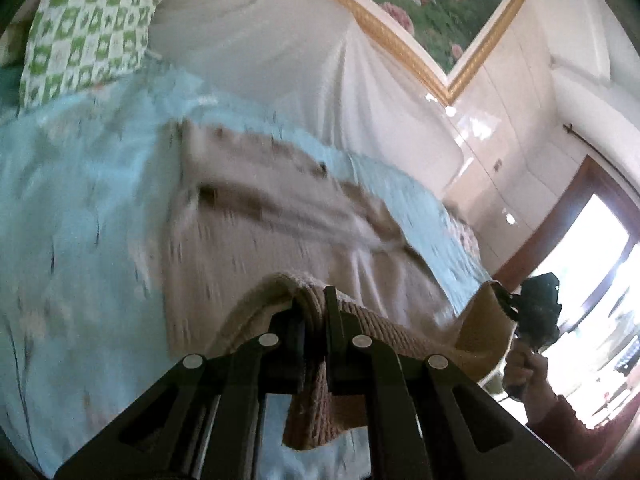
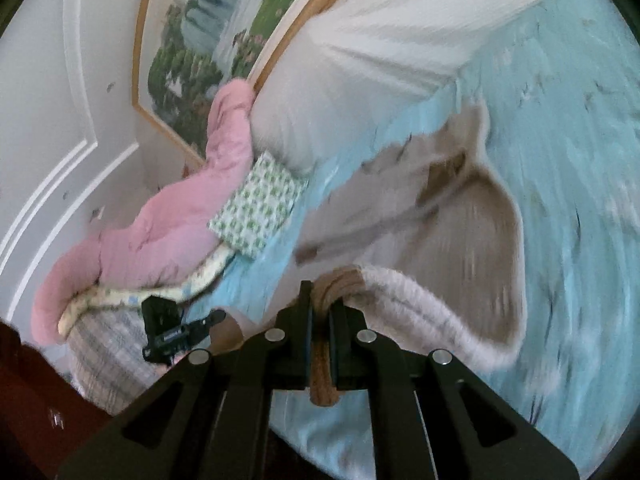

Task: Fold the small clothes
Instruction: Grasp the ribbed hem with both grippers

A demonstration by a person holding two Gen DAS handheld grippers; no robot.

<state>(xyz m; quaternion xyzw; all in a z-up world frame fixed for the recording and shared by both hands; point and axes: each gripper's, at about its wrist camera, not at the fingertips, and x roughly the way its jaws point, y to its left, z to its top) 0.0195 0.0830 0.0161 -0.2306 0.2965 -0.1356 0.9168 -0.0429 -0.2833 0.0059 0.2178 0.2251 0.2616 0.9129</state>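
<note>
A light-blue bedspread (image 1: pixel 80 200) is seen covering the bed, with a beige knitted garment (image 1: pixel 256 216) spread on it near the middle and its near hem lifted off the bedspread. A pink quilt (image 2: pixel 160 224) is heaped at the bedspread's far edge, a green-checked pillow (image 1: pixel 88 36) beside it. The garment's hem is pinched by the left gripper (image 1: pixel 316 308) and, farther along, by the right gripper (image 2: pixel 320 312), both clamped on knit.

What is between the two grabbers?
The ribbed hem of the beige sweater stretches from the left gripper to the right gripper, seen in the left wrist view.
</note>
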